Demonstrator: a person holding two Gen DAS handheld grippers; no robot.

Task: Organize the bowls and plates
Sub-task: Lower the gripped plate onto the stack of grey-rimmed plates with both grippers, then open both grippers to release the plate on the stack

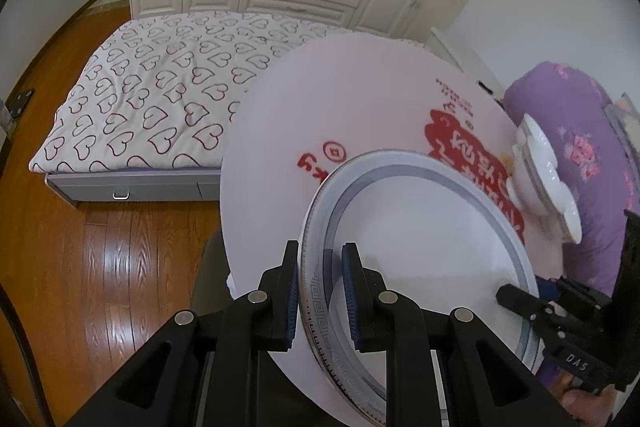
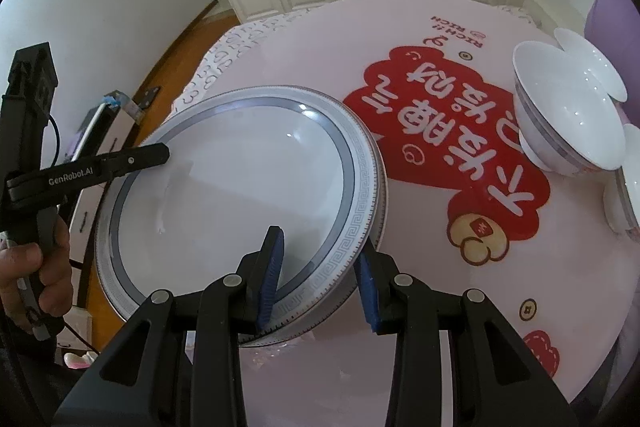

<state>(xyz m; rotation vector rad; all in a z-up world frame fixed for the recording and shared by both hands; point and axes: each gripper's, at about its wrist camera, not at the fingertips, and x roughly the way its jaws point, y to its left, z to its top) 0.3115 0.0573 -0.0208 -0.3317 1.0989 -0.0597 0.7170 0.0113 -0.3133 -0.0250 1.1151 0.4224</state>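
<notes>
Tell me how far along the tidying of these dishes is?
Midway at best, as far as I can see. In hand: both claws, left claw and right claw, grip opposite rims of the large grey-rimmed plate above the pink table. Possibly done: a white bowl already sits among small white dishes at the table's far side. Left: setting this plate down and stacking it with the others.

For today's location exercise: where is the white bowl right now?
In the right wrist view, the white bowl sits at the table's right edge, beside small white dishes, right of the large plate.
</notes>
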